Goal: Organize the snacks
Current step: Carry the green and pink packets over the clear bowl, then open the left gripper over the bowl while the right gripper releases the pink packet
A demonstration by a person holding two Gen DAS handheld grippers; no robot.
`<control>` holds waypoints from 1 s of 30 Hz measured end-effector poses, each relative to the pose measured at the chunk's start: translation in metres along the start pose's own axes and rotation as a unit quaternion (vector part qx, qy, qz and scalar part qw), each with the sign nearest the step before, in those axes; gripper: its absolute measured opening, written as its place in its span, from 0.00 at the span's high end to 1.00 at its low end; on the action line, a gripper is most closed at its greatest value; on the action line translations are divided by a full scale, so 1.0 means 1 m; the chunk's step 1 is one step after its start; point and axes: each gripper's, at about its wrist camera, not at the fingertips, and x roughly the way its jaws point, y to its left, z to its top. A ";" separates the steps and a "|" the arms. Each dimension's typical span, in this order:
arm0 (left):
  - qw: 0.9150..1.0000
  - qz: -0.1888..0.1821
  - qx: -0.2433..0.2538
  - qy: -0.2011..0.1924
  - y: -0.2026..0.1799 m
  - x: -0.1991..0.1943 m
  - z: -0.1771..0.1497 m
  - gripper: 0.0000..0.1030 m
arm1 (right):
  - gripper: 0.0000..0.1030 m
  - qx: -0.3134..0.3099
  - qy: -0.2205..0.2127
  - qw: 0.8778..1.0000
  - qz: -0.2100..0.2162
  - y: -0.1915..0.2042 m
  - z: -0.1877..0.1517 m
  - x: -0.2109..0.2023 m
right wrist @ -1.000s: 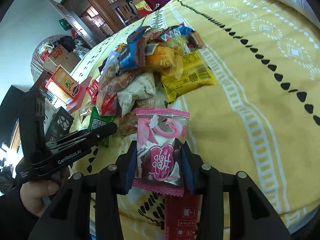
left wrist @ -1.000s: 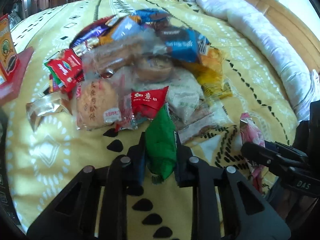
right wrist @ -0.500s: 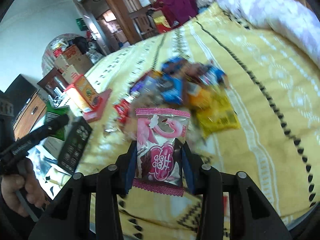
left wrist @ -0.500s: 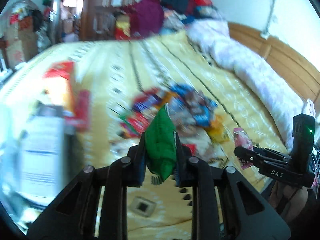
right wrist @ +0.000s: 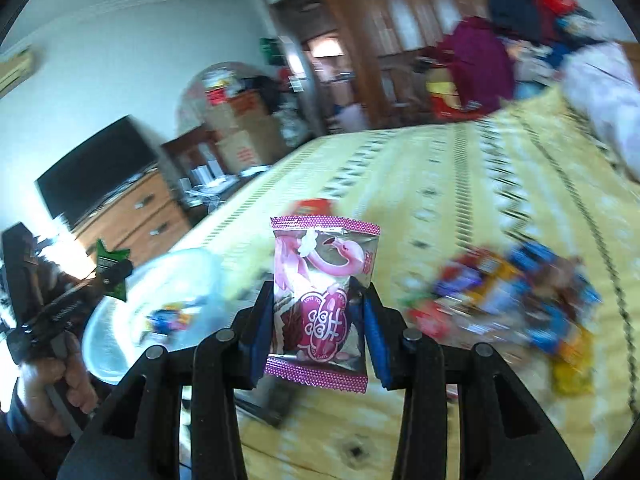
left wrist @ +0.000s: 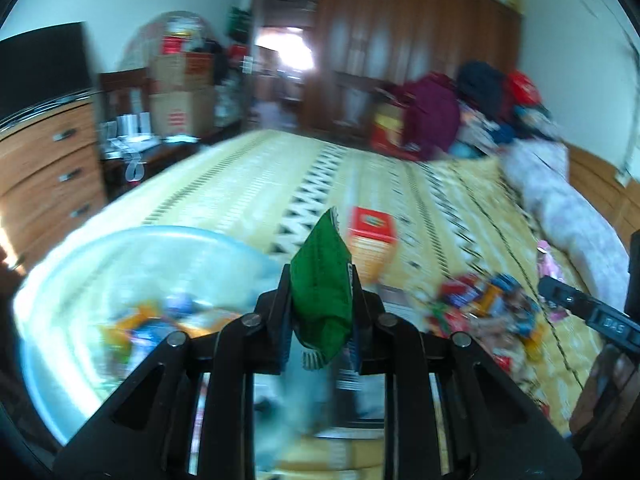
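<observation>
Green packet (left wrist: 322, 292) clamped between left fingers (left wrist: 280, 320).

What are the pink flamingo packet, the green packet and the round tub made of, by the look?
Pink flamingo packet: looks like metallised plastic film, glossy; silvery mirror-like panels and crimped end seals.
Green packet: probably plastic film, less shiny; soft creases and a serrated bottom edge.
Round tub: seemingly translucent pale plastic, smooth; snacks show through its wall, though blur leaves this open.

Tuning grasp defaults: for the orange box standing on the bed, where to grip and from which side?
Grip the orange box across its upper narrow width, coming from above. It stands upright on the bed, its red top clear, apart from the snack pile. The frames are blurred, so treat this as tentative.
</observation>
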 end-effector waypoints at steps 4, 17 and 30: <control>0.998 0.049 -0.039 -0.006 0.049 -0.009 0.004 0.78 | 0.57 -0.031 0.011 0.998 0.061 0.069 0.020 0.032; 0.986 0.118 -0.112 0.024 0.131 -0.005 -0.019 0.78 | 0.57 -0.093 0.078 0.981 0.152 0.216 0.015 0.111; 0.986 0.119 -0.110 0.031 0.155 -0.012 -0.021 0.78 | 0.57 -0.103 0.112 0.976 0.153 0.232 -0.006 0.137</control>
